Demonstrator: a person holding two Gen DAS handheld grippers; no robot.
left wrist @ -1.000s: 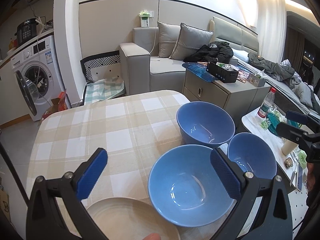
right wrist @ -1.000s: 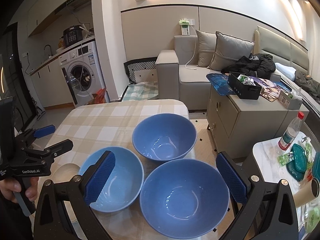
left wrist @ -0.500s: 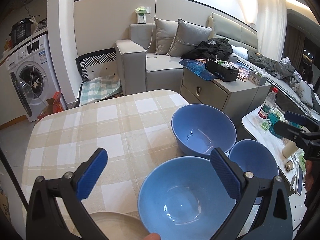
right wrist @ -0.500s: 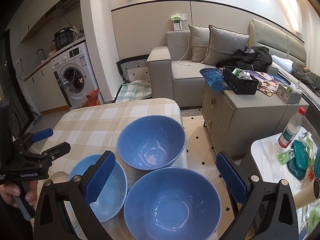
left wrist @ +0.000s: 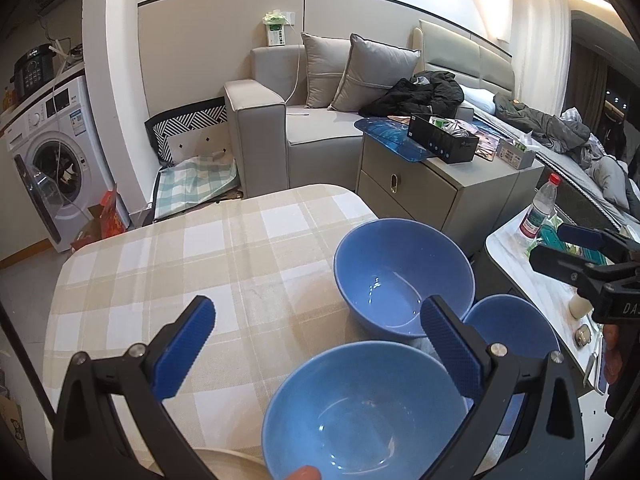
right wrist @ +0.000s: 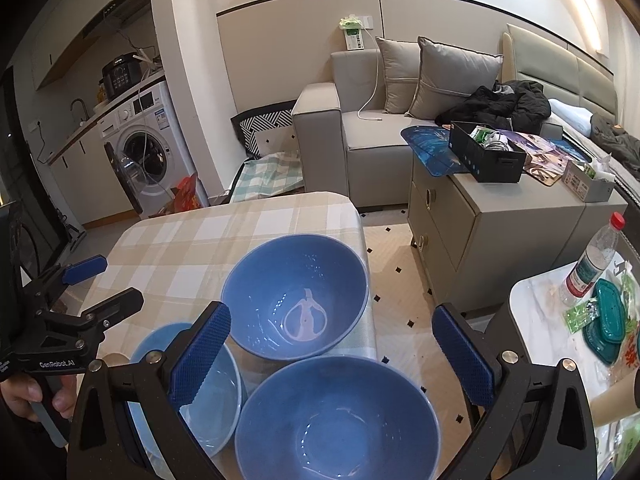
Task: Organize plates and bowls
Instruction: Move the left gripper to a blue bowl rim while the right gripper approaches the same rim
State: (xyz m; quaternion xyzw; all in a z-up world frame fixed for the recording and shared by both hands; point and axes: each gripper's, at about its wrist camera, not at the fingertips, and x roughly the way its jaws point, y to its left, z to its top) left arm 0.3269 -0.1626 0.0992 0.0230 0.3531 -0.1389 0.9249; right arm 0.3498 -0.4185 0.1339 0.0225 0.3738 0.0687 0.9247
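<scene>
While jaws gape, three blue bowls (right wrist: 296, 304) crowd table edge (right wrist: 370, 320)

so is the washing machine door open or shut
Open: the washing machine door hangs swung out from the drum in both wrist views.

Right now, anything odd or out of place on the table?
Nothing spilled or broken. One oddity: the nearest blue bowl on the right overhangs the checked table's right edge, floor tiles visible beneath it. Other two bowls sit upright.
</scene>
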